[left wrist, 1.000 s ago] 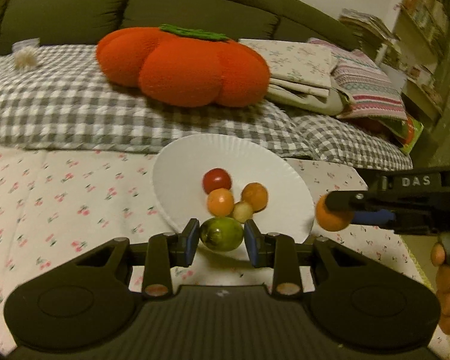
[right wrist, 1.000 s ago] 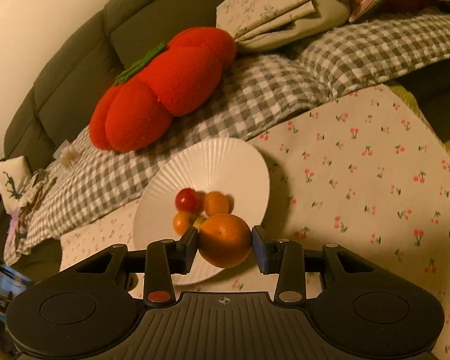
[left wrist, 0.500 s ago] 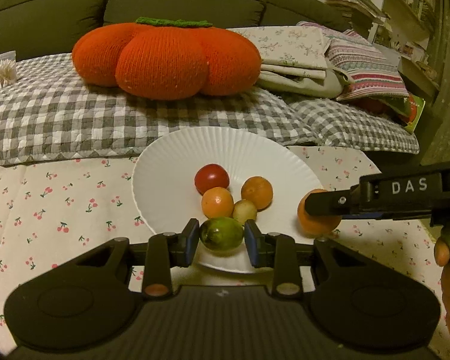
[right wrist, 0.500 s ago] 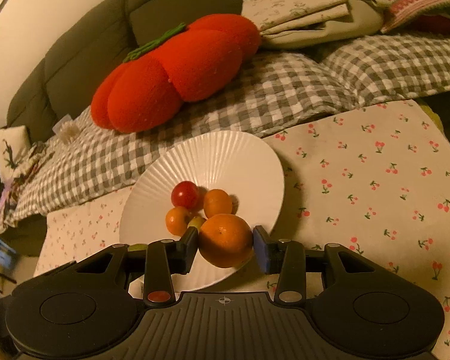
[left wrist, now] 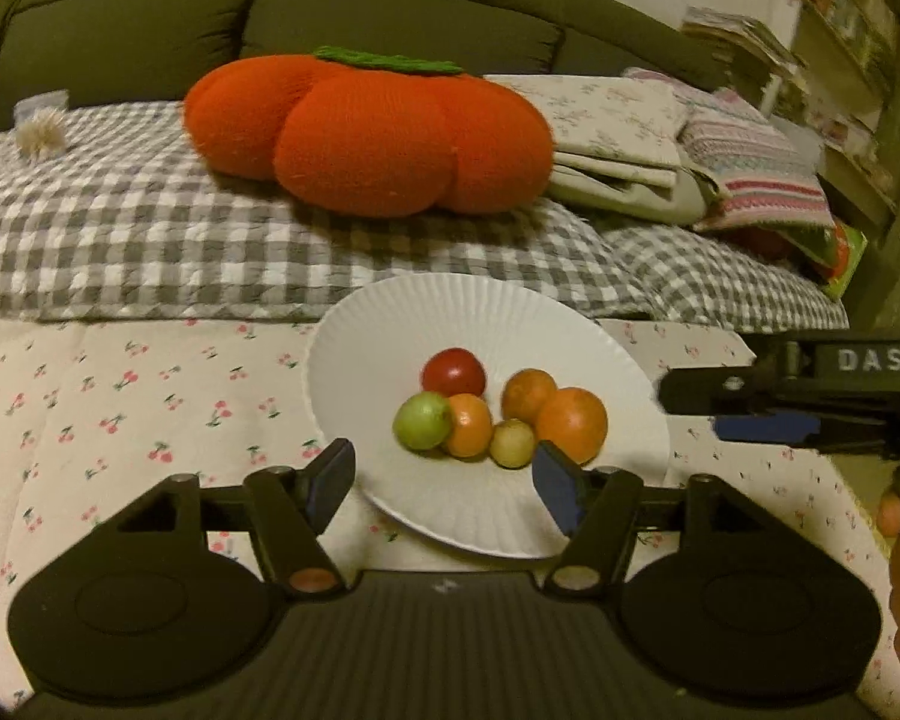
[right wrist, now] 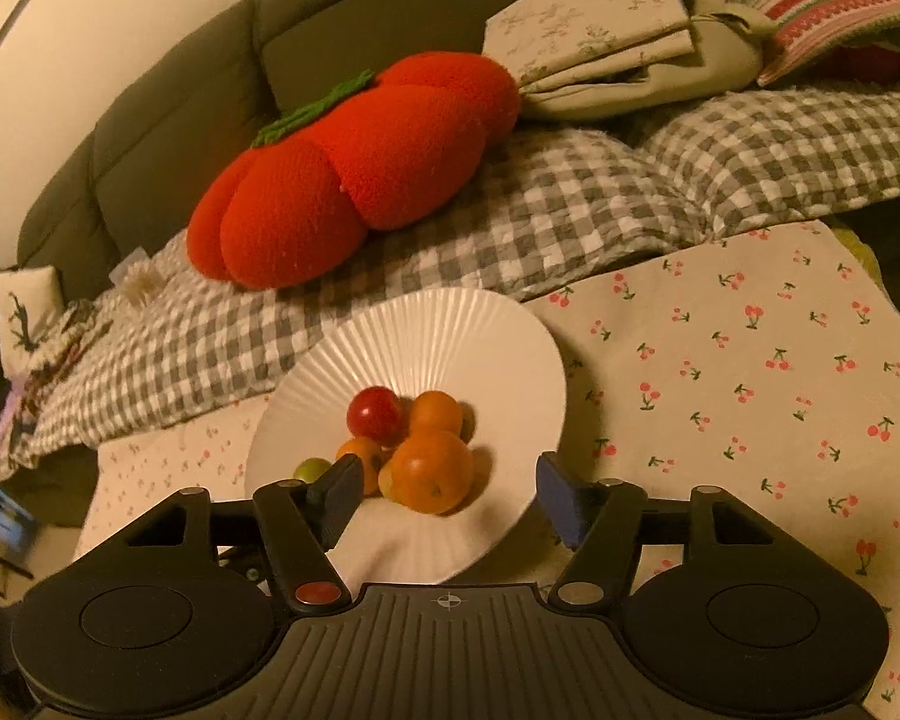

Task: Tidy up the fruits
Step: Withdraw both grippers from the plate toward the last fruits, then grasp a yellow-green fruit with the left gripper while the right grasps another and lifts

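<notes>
Left gripper [left wrist: 444, 483] spread wide, holding nothing; green lime [left wrist: 423, 420] just beyond its fingertips, touching a small orange [left wrist: 468, 425] on the white ribbed plate [left wrist: 384, 324]. Right gripper [right wrist: 444, 489] likewise parted and empty, large orange [right wrist: 432, 471] resting just ahead between its fingers. Red tomato [left wrist: 453, 372] farther back; pumpkin-shaped cushion [left wrist: 369, 132] well beyond.

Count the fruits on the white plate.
6 on the plate: red one at the back, green one left, small orange beside it, yellowish one in front, orange behind, large orange right.
</notes>
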`<state>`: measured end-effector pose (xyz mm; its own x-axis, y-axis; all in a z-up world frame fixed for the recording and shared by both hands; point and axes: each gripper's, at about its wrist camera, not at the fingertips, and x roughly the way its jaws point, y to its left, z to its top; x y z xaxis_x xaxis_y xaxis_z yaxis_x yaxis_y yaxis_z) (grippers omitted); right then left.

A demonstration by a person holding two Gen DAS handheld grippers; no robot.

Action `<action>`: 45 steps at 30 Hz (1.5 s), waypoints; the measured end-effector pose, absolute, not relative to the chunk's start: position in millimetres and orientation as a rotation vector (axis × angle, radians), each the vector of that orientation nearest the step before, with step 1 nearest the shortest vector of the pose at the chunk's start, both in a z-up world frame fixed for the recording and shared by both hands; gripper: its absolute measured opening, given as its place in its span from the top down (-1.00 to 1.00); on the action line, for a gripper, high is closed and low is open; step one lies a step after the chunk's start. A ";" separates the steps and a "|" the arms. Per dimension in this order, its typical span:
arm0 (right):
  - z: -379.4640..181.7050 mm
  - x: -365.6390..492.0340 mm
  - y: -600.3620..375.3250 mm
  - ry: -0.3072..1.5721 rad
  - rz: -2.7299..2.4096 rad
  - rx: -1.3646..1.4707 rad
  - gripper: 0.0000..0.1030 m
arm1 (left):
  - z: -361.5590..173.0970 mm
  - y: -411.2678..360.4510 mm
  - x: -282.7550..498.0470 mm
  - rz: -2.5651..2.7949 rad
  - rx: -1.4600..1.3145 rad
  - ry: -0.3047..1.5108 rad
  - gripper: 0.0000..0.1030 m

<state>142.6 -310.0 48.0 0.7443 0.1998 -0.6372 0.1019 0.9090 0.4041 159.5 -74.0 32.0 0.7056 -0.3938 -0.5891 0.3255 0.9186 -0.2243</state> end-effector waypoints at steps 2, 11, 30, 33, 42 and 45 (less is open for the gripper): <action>50.6 141.1 -313.8 0.734 0.038 0.448 -0.24 | 34.1 -67.7 159.9 -0.381 -0.121 0.688 -0.26; 52.0 136.1 -322.7 0.760 -0.012 0.464 -0.26 | 43.6 -37.8 157.6 -0.332 -0.206 0.727 -0.25; 68.5 102.3 -276.2 0.742 0.070 0.285 -0.51 | 28.7 -22.1 119.6 -0.277 -0.143 0.840 -0.22; 65.2 95.1 -272.4 0.778 0.078 0.277 -0.51 | 22.8 -26.2 117.0 -0.286 -0.119 0.856 -0.22; 51.7 75.0 -257.8 0.910 0.140 0.254 -0.51 | 3.6 -39.1 122.1 -0.277 -0.073 0.879 -0.17; 51.4 73.2 -254.0 0.914 0.151 0.241 -0.51 | -2.1 -43.1 124.4 -0.275 -0.056 0.884 -0.07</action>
<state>73.2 -254.0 51.4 0.6027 0.2308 -0.7639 -0.0271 0.9626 0.2695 124.4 -43.1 -2.1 0.6015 -0.2599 -0.7554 0.2142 0.9634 -0.1609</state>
